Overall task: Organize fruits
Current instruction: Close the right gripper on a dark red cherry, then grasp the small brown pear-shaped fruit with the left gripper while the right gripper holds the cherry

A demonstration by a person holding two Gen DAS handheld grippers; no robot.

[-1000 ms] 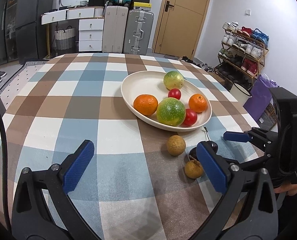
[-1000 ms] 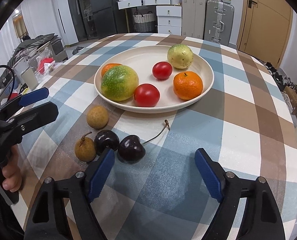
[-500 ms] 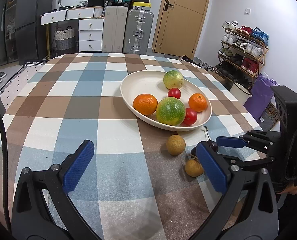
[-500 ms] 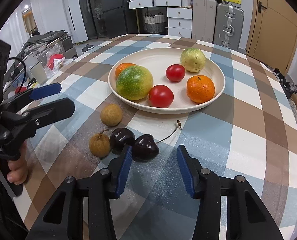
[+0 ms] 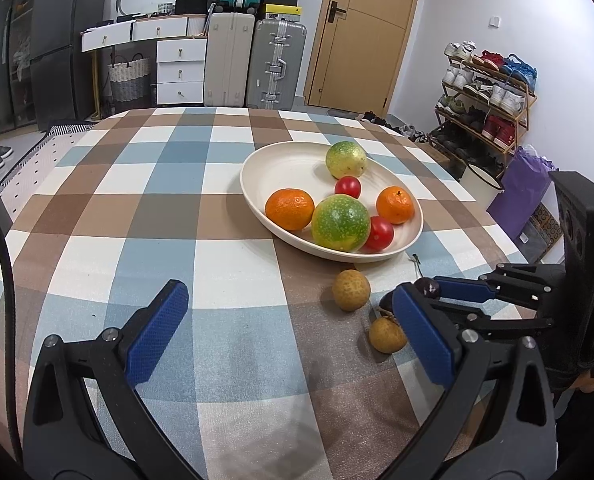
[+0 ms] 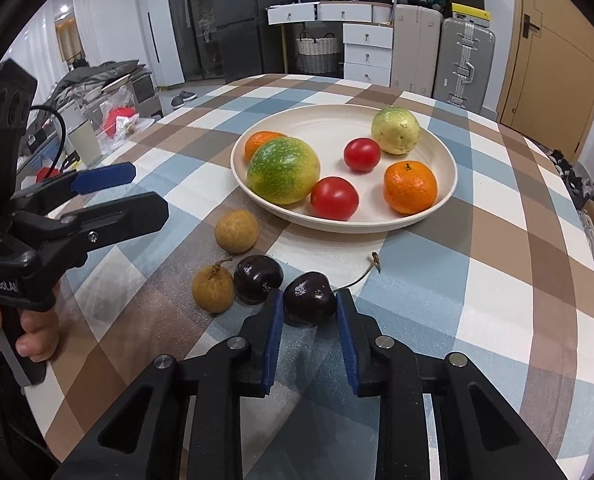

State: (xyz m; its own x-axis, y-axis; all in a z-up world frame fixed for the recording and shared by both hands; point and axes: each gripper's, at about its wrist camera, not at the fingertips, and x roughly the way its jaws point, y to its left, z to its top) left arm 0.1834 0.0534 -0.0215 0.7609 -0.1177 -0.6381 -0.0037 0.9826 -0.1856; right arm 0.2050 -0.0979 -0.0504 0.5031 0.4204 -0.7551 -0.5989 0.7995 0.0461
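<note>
My right gripper (image 6: 309,305) is shut on a dark cherry (image 6: 309,294) that rests on the checked tablecloth, a blue pad pressed on each side of it; its stem trails to the right. A second cherry (image 6: 257,278) and two tan longans (image 6: 213,289) (image 6: 236,231) lie just to its left. Behind them the cream plate (image 6: 329,124) holds two oranges, two tomatoes and two green-yellow fruits. My left gripper (image 5: 289,296) hangs open above the cloth with nothing between its pads, left of the longans (image 5: 351,290).
A person's hand (image 6: 37,328) grips the left tool's handle. A cup (image 6: 85,144) and clutter sit beyond the table's left edge. A shoe rack (image 5: 485,92), suitcases (image 5: 275,64) and a door stand further off.
My right gripper's jaws have come together from wide open onto the cherry, after edging forward around it. The left gripper and the other fruit have stayed where they were.
</note>
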